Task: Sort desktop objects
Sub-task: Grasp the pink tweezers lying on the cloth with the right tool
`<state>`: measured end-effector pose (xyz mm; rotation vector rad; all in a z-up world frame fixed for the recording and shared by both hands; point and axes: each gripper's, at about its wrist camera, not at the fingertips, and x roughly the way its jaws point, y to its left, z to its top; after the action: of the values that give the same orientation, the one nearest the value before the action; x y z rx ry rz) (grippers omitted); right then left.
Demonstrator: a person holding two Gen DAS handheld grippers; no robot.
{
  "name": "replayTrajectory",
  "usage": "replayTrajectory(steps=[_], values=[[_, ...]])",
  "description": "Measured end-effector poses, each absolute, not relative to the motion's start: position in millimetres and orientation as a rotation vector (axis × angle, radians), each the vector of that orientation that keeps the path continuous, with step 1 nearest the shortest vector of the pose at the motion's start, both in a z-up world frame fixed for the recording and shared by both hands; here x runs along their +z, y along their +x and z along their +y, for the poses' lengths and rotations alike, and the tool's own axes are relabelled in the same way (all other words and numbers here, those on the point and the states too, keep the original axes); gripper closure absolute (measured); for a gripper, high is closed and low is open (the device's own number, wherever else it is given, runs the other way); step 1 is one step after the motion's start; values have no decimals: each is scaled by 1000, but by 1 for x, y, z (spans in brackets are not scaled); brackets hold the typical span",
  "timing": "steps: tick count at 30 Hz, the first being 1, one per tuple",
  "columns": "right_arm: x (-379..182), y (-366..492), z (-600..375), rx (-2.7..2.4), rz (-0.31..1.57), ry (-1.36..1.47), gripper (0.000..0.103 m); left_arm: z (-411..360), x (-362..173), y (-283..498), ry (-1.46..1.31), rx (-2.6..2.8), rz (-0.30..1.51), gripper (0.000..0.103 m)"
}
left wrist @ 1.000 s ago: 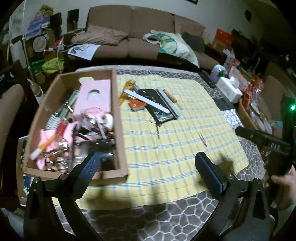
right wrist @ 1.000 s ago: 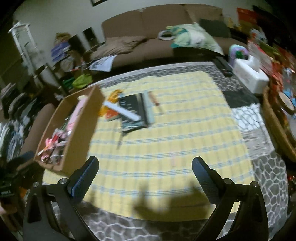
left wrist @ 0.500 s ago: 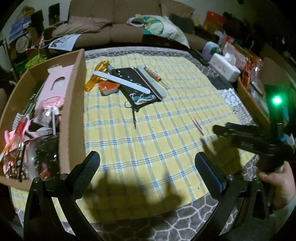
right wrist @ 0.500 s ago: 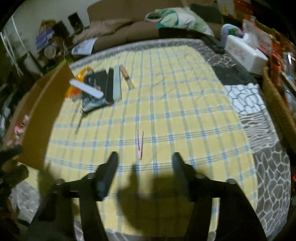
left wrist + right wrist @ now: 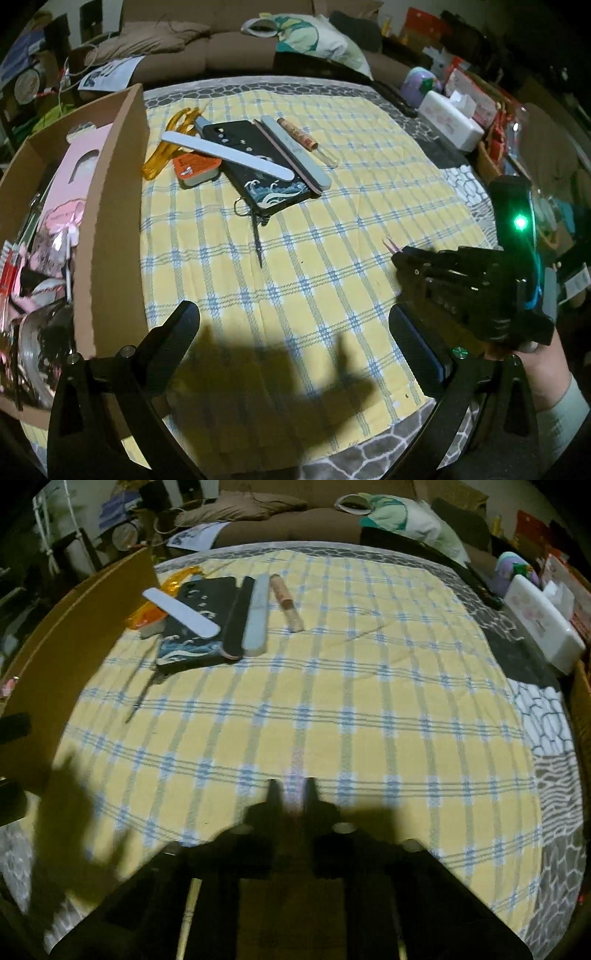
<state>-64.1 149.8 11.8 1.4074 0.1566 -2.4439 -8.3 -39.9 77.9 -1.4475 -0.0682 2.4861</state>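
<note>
Nearest, the left gripper hangs over the yellow checked cloth with its jaws spread wide and nothing between them. To its right, the right gripper is lowered to the cloth, its jaws pinched close on pink tweezers; only their tip shows, blurred. Farther back lie small scissors, a black phone case, nail files across and beside it, and a thin tube. At the left stands a full cardboard box.
</note>
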Motion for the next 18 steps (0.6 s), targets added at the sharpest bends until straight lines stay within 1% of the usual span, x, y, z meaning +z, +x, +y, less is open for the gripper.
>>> replayTrajectory(steps=[2, 4, 6, 10, 12, 15, 18], values=[[14, -62, 153, -2430, 111, 1399, 96, -37, 77, -12, -1437, 2487, -54, 2], [17, -62, 157, -2414, 45, 1394, 96, -34, 75, -16, -1439, 2479, -56, 6], [24, -61, 163, -2398, -55, 1377, 96, -33, 74, -18, -1436, 2474, -68, 7], [45, -61, 173, -2398, -195, 1324, 96, -34, 74, -25, -1414, 2505, -72, 7], [57, -63, 181, -2394, -283, 1292, 96, -35, 75, -35, -1410, 2512, -110, 7], [72, -65, 191, -2406, -354, 1260, 96, -33, 79, -61, -1413, 2542, -164, 7], [80, -68, 201, -2410, -406, 1239, 96, -21, 82, -91, -1409, 2565, -173, 7]])
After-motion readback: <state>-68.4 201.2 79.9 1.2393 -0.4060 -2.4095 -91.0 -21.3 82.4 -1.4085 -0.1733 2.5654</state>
